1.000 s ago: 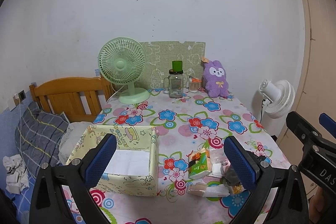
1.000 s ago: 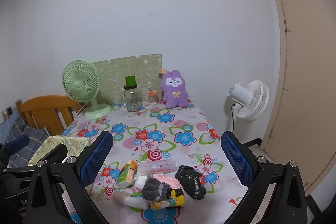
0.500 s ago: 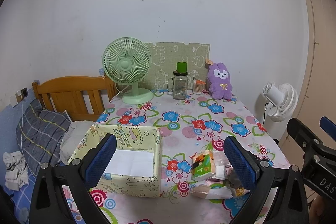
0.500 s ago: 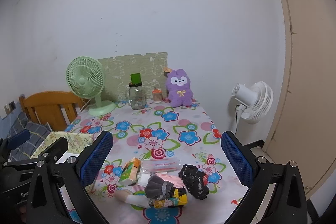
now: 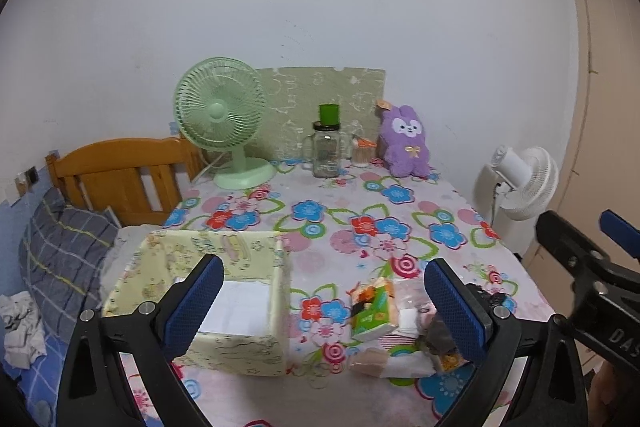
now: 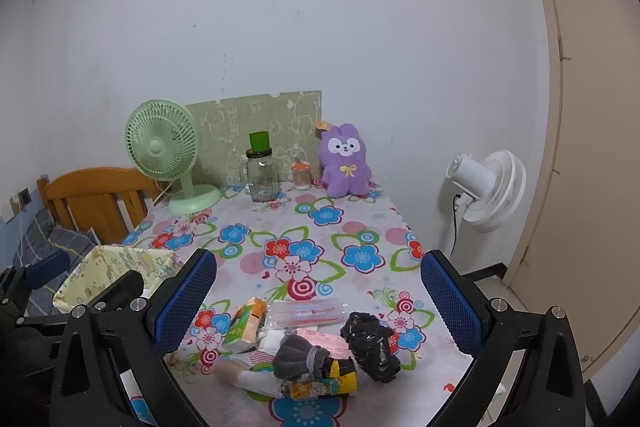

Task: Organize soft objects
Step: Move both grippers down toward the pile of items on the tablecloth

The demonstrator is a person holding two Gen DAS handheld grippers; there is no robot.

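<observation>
Soft items (image 6: 316,343), among them a grey sock (image 6: 298,353), a crumpled black bag (image 6: 370,341) and a green-and-orange tissue pack (image 5: 372,311), lay heaped at the floral table's (image 6: 304,227) near edge, right of the yellow fabric box (image 5: 236,319). Both cameras had drifted slightly since a second earlier. Left gripper (image 5: 322,301) and right gripper (image 6: 318,301) hung spread wide, empty. Letters "DAS" showed on the right gripper's body.

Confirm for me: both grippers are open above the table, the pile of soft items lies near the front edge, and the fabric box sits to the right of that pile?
Not quite. The fabric box sits to the left of the pile, as the left wrist view shows. The rest holds: left gripper and right gripper are both open above the table.
</observation>
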